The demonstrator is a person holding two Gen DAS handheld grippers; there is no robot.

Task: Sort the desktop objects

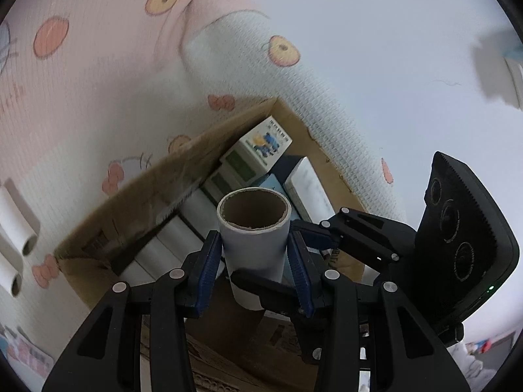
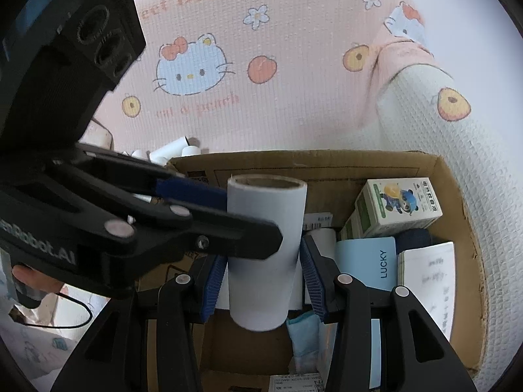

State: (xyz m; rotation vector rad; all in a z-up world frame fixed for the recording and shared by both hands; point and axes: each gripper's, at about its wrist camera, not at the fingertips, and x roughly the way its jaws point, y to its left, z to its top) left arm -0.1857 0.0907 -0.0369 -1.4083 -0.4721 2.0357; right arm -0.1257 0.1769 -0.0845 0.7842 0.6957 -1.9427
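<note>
Now, my readout:
Left tongs (image 1: pixel 255 254): both pads pinching the white tube (image 1: pixel 253 245), frame centre.
Right tongs (image 2: pixel 264 277): partly spread; left pad touches tube, right unclear.
Below: cardboard box (image 2: pixel 327 163) of packets.
Surface: pink cartoon-print cloth (image 2: pixel 261 81), upper frame.

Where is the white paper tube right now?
In both wrist views the paper tube stands upright at centre, between both grippers' blue pads, over the open cardboard box.

Blurred grey-white object (image 1: pixel 500 65), cut by edge
</note>
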